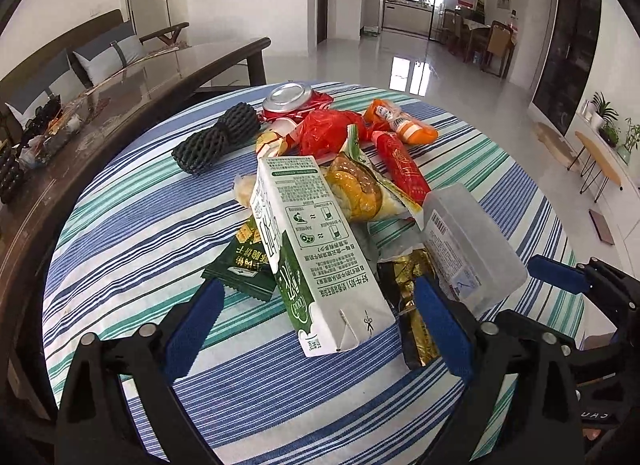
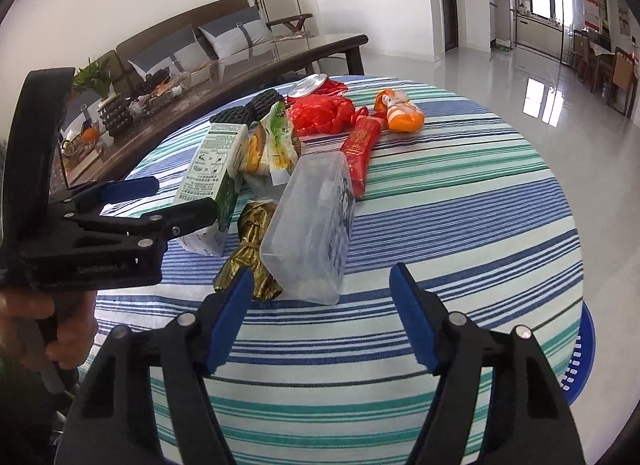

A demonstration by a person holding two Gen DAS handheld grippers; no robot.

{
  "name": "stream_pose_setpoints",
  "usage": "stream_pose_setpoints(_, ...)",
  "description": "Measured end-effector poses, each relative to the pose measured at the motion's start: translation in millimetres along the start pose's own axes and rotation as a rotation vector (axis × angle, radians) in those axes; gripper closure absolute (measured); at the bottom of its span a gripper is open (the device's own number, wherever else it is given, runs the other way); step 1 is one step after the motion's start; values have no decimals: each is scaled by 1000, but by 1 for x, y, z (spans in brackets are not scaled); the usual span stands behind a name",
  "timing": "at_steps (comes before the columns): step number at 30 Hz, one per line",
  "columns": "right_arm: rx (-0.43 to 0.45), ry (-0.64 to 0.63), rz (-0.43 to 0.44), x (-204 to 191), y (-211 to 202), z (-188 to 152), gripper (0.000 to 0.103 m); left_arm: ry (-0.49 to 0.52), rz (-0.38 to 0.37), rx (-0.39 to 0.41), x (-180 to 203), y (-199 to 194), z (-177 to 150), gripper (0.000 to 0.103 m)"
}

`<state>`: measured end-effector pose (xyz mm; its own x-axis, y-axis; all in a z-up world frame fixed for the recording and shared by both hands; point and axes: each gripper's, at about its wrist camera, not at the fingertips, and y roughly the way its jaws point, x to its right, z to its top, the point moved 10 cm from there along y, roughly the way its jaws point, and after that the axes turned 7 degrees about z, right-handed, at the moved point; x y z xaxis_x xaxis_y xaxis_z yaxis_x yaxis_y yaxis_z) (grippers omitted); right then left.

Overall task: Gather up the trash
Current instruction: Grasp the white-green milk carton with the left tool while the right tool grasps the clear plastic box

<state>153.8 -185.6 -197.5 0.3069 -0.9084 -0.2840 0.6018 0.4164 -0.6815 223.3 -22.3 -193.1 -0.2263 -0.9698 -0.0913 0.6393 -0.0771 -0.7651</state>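
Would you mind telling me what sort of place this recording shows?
Most likely a home living room: a sofa with cushions behind a dark coffee table, a dining table with chairs beyond, and a trash-strewn striped tablecloth in front.

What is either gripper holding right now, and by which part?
Nothing is held. The left gripper straddles the milk carton near its lower end, pads not touching. The right gripper stands open before the clear plastic box.

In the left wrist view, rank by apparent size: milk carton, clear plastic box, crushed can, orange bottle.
1. milk carton, nearest, so inflated
2. clear plastic box
3. crushed can and orange bottle: look alike, unranked
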Motion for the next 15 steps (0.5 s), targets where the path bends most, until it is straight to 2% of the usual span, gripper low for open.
stream_pose_setpoints(1,-6,-7,2,0,3,-1,36,2,-16,-14,1,2,-1,24)
stream_pose_setpoints(3,-10,-21,5,-1,8,0,36,-8,-65,-40,2,6,-5,51)
stream_pose_setpoints(5,-12,-31,11,-4,13,3,39,-23,-85,-44,1,7,-6,52)
stream_pose_setpoints(8,-24,-16,30,-5,23,6,61,-27,-90,-38,-2,1,-9,56)
stream_pose_setpoints(12,-9,38,65,-3,15,8,67,-47,-149,-34,-13,-25,-20,59)
stream_pose_setpoints(15,-11,146,160,1,-2,0,67,-76,-217,-38,-25,-49,-36,60)
